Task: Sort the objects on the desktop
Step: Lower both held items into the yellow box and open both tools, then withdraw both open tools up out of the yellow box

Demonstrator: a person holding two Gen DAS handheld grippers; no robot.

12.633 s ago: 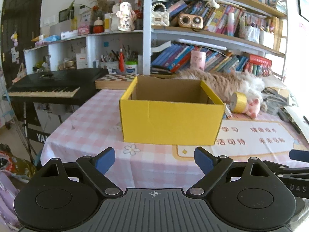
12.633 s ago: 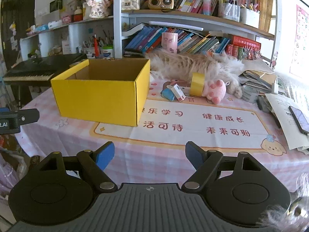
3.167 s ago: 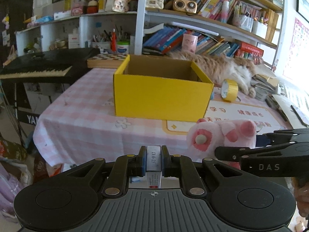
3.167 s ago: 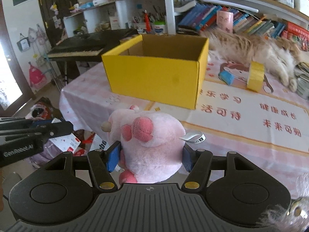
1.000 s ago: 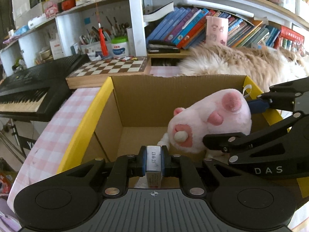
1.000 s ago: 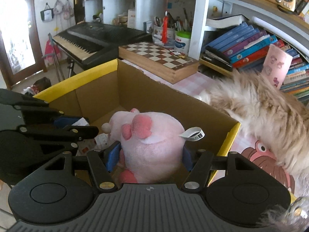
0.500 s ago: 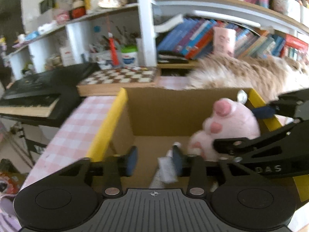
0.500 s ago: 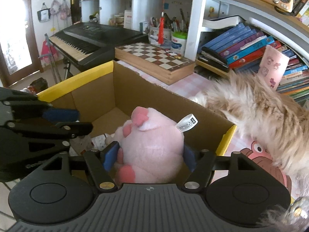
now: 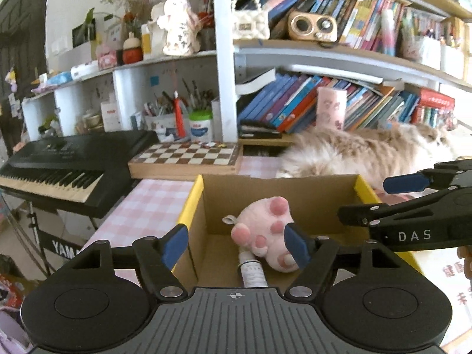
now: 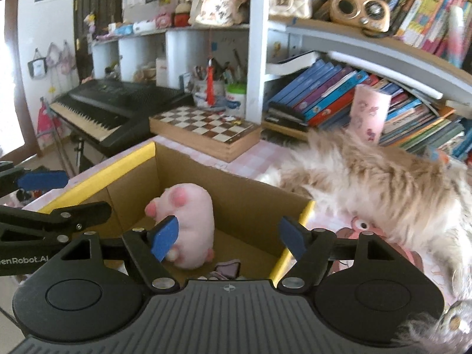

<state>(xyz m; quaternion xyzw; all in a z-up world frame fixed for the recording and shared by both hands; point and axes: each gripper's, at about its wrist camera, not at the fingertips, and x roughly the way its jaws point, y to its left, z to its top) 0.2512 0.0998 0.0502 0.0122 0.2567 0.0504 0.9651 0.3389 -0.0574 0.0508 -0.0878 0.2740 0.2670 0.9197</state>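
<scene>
Both the left hand-held gripper (image 9: pixel 234 243) and the right hand-held gripper (image 10: pixel 228 239) are opening with nothing clamped, the pink plush pig (image 9: pixel 267 231) and small white box (image 9: pixel 250 268) lie inside the yellow cardboard box (image 9: pixel 191 203), so the release step seems finished and the next object, probably at 3 o'clock on the tabletop (image 9: pixel 141 209), must be fetched.

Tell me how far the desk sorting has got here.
Done: the pink plush toy and small white box lie inside the yellow box. In hand: nothing; left gripper and right gripper are opening, empty. No other desk items to sort are visible here.
</scene>
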